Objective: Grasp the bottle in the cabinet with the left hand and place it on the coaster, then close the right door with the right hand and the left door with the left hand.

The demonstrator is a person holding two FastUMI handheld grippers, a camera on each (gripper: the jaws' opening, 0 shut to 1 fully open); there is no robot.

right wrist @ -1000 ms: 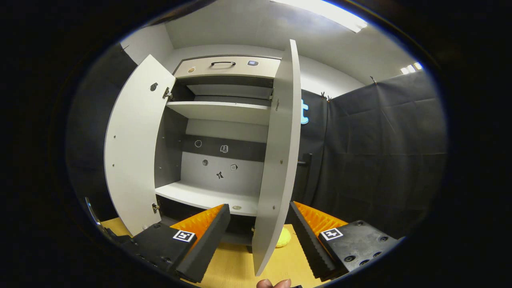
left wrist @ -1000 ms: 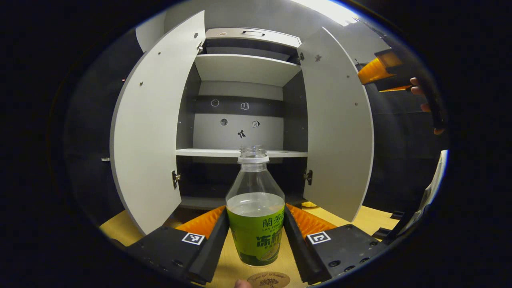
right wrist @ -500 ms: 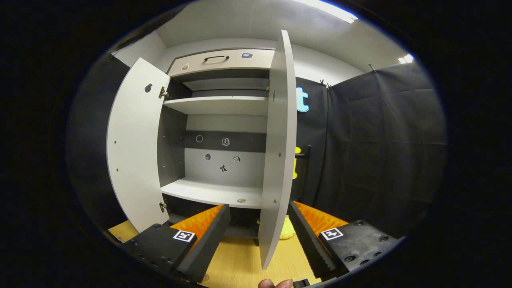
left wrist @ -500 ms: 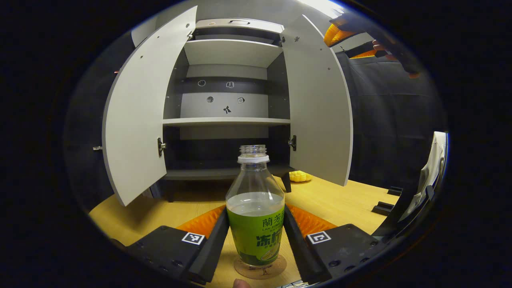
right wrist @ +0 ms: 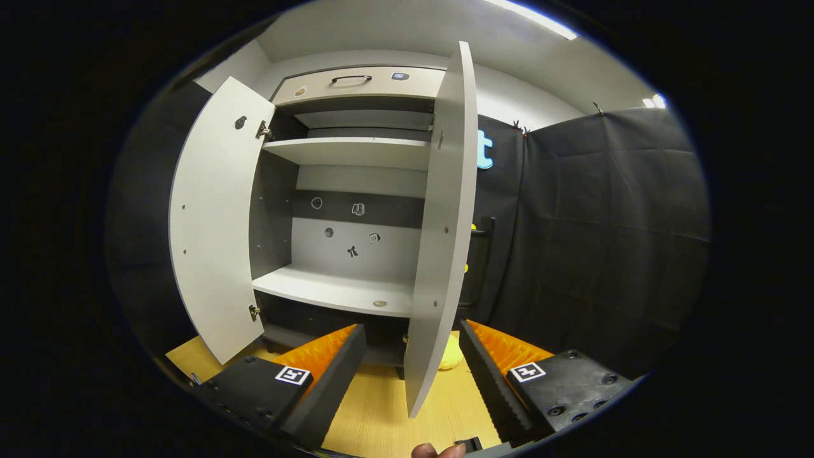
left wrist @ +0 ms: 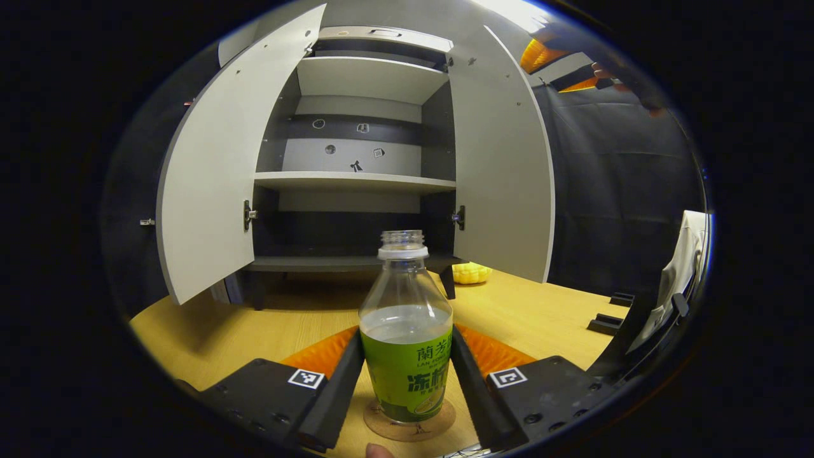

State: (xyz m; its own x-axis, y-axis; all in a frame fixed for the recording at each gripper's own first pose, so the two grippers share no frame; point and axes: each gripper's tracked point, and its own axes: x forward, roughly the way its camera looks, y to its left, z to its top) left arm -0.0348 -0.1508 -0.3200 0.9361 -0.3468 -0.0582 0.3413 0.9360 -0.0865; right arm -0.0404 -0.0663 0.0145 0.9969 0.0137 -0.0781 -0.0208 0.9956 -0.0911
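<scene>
The left claw (left wrist: 407,381) is pinching the bottle (left wrist: 406,331), which is standing upright on the coaster (left wrist: 409,427) on the counter (left wrist: 267,324). Its green label is carrying writing. Behind, the cabinet (left wrist: 356,184) is standing with both doors open, a yellow object (left wrist: 471,273) lying beside it. The right claw (right wrist: 412,375) is spread, the right door's (right wrist: 442,229) edge sitting between its fingers (right wrist: 334,375), apart from them.

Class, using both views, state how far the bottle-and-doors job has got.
Done: the bottle is out of the cabinet and over the coaster. In hand: the left gripper clamps it, unreleased. Left: both doors. The right door stands open before the open right gripper; the left door is open too.
</scene>
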